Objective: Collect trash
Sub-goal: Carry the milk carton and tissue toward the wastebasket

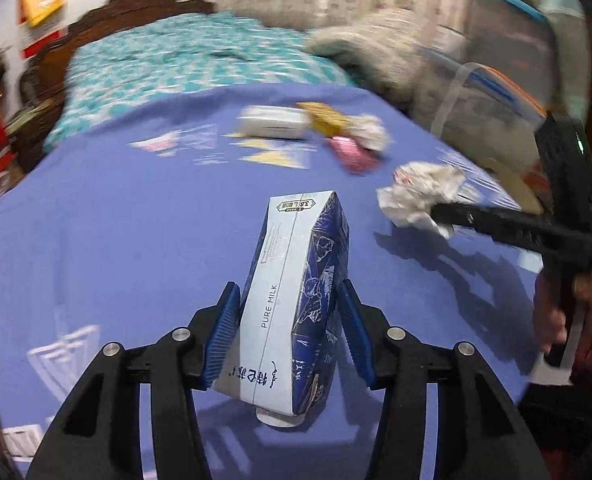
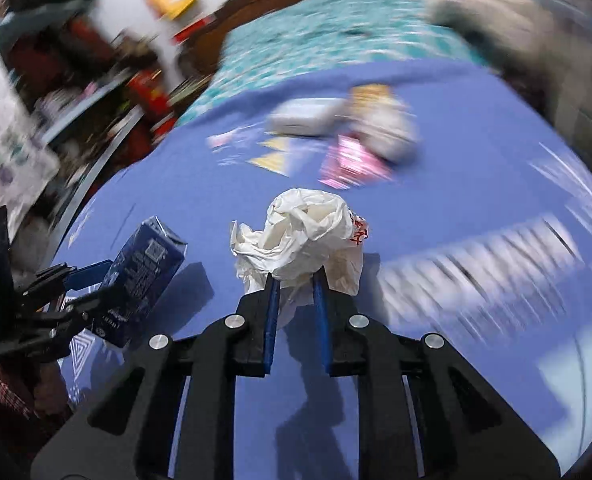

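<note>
blue pure milk carton (image 1: 296, 300) clamped in left gripper (image 1: 292, 332); right gripper (image 2: 296, 280), angled down, pinches crumpled white plastic bag (image 2: 303, 236).

Litter beyond the milk carton (image 1: 296, 300) smeared by motion: white box (image 1: 272, 122), yellow wrapper (image 1: 325, 118), pink packet (image 1: 353, 154), print unreadable. Carton's underside hidden. Room behind it all blurred.

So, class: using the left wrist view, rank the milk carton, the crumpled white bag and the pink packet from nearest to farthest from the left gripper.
1. Milk carton: clamped in the left gripper.
2. Crumpled white bag: farther out to the right, in the right gripper.
3. Pink packet: beyond the bag, among the far litter on the purple cloth.
</note>
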A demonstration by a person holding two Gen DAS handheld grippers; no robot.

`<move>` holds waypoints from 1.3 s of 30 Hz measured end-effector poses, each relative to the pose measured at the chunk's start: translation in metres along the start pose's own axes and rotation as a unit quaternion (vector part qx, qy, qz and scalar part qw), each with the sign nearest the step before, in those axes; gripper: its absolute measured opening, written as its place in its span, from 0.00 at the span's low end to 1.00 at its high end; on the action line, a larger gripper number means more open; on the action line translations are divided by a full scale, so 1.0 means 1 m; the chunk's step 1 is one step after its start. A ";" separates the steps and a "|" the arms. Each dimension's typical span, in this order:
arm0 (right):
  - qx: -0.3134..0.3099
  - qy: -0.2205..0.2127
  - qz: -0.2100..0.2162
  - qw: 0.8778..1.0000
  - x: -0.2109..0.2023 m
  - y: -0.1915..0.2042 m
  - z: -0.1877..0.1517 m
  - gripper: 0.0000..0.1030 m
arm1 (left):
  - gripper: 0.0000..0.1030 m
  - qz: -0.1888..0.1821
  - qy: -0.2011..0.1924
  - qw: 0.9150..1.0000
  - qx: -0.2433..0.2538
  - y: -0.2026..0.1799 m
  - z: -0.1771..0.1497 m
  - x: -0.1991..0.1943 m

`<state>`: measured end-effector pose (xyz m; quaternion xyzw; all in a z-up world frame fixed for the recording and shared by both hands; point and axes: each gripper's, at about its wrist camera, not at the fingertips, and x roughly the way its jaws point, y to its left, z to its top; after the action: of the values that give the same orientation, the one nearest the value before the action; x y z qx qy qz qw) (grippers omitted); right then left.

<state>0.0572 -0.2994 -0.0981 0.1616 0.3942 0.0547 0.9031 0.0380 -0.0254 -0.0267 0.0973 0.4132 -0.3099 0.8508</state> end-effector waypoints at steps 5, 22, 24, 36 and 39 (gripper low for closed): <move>0.051 -0.045 -0.057 0.996 -0.067 -0.041 -0.049 0.19 | 0.45 -0.048 0.013 0.997 0.063 -0.072 0.005 0.016; 0.098 -0.109 -0.062 0.987 -0.111 -0.078 -0.101 0.84 | 0.55 0.009 0.042 0.990 0.135 -0.146 0.016 0.041; 0.080 -0.104 -0.057 0.990 -0.107 -0.071 -0.099 0.84 | 0.57 0.011 0.045 0.990 0.134 -0.146 0.016 0.041; -0.020 -0.076 -0.077 0.994 -0.083 -0.043 -0.100 0.25 | 0.45 -0.026 0.056 0.987 0.149 -0.165 0.020 0.049; 0.003 -0.097 -0.091 0.991 -0.095 -0.058 -0.095 0.24 | 0.45 -0.043 0.049 0.985 0.158 -0.183 0.034 0.054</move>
<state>-0.0785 -0.3516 -0.1123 0.1319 0.3176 -0.0448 0.9379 -0.0259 -0.2080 -0.0291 0.2277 0.4043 -0.4025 0.7891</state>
